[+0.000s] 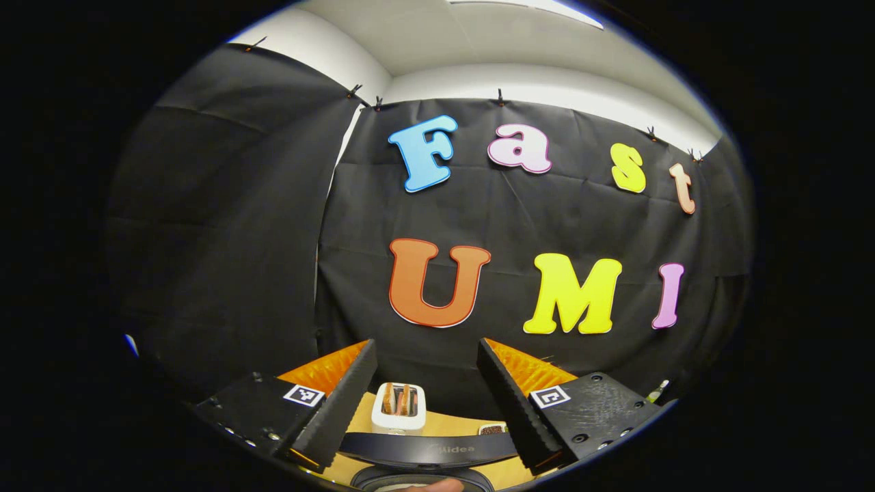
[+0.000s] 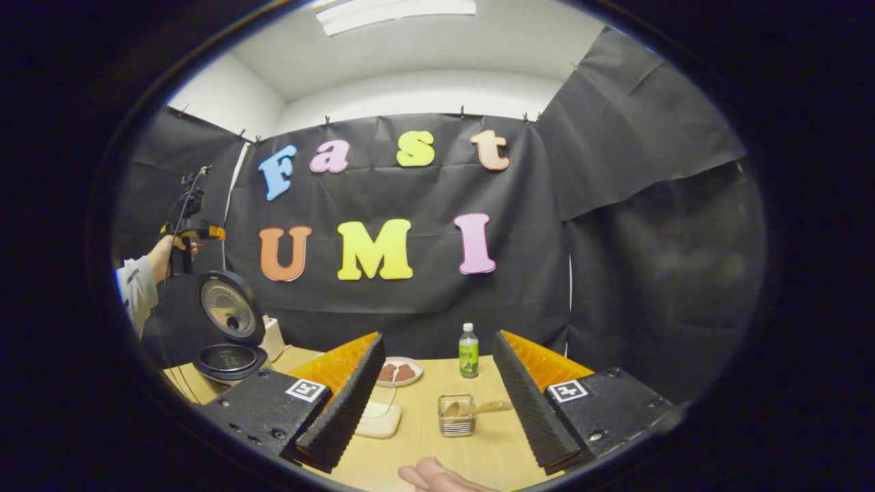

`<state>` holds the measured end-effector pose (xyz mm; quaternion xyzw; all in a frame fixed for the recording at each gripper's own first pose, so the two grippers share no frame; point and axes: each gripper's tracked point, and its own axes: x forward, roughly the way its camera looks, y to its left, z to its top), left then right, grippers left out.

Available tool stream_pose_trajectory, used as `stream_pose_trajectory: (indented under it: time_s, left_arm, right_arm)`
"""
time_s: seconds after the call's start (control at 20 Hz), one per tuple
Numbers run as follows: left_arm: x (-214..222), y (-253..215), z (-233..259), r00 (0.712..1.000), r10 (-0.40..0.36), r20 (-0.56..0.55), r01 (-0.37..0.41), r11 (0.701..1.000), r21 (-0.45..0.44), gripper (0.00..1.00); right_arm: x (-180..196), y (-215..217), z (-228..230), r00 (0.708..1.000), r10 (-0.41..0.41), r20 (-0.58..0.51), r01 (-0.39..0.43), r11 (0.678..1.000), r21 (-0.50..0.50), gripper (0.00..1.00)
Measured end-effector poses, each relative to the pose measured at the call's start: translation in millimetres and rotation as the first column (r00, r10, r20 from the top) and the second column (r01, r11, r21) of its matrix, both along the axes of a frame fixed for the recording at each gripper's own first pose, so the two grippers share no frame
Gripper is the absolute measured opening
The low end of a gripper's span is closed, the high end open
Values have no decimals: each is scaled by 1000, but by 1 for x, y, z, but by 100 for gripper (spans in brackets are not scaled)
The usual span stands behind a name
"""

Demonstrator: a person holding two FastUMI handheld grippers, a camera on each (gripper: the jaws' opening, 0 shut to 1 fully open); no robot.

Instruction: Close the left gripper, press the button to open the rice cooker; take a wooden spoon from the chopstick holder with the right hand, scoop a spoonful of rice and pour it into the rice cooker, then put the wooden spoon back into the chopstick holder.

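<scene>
wooden spoon (image 2: pixel 478 408) flat across chopstick holder (image 2: pixel 456 415), handle rightward; right claw (image 2: pixel 437 403) apart, left claw (image 1: pixel 427 403) apart.

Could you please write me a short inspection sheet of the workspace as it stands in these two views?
Surface: wooden table, mostly bare.
Job's things: rice cooker at table's left end, lid up; wooden spoon resting in the clear holder.
Clutter: toaster behind the cooker; plate of food; green bottle; white pad.
Grippers: left tool open, empty; right tool open, empty.
Cables: thin cable above the far handheld tool.
Surroundings: black cloth wall, ceiling light.
</scene>
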<state>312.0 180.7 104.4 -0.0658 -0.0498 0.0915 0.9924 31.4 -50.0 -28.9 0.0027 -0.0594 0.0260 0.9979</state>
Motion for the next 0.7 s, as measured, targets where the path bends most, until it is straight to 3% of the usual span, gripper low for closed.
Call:
stream_pose_trajectory:
  time_s: [0.25, 0.65, 0.7]
  left_arm:
    - [20, -9, -31, 995, 11, -94, -1, 994, 113, 94]
    - [36, -34, -86, 965, -12, -261, 60, 982, 177, 93]
    - [34, -35, -81, 971, -6, -240, 53, 981, 187, 94]
  right_arm:
    - [-1, 2, -2, 1000, 5, 8, -6, 999, 39, 100]
    - [-9, 8, -7, 1000, 8, -5, -8, 998, 64, 99]
    - [-11, 8, -7, 1000, 8, -6, -7, 998, 65, 100]
